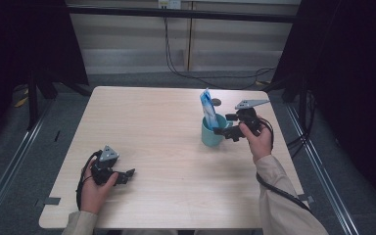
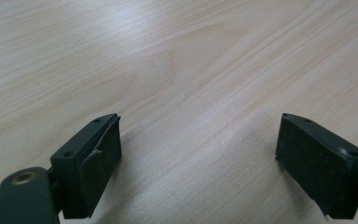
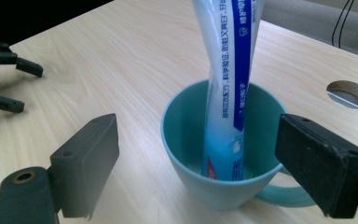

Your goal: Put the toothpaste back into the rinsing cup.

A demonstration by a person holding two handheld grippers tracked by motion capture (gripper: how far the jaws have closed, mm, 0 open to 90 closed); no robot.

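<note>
The right gripper (image 1: 223,131) is hovering at the near side of a teal cup (image 1: 212,131), its jaws spread wide and gripping nothing; in the right gripper view the cup (image 3: 216,154) is sitting between and just beyond the two black pads (image 3: 89,163), with its handle (image 3: 279,193) pointing toward the right-hand pad. The left gripper (image 1: 127,175) is resting low over the near left part of the table, well apart from the cup, and its jaws are likewise standing apart with bare wood between them. The table (image 1: 147,122) is showing a pale wood-grain top with rounded corners and a small round hole (image 1: 216,102) near its far edge, just behind the cup. Grey carpet is lying around it, dark curtains are hanging on both sides, and black cables (image 1: 186,73) are trailing across the floor below a light panelled wall. A white and blue tube (image 1: 208,110), probably toothpaste, is standing upright inside the cup, leaning slightly, its lower end (image 3: 223,158) touching the bottom and its printed upper half rising well above the rim.
</note>
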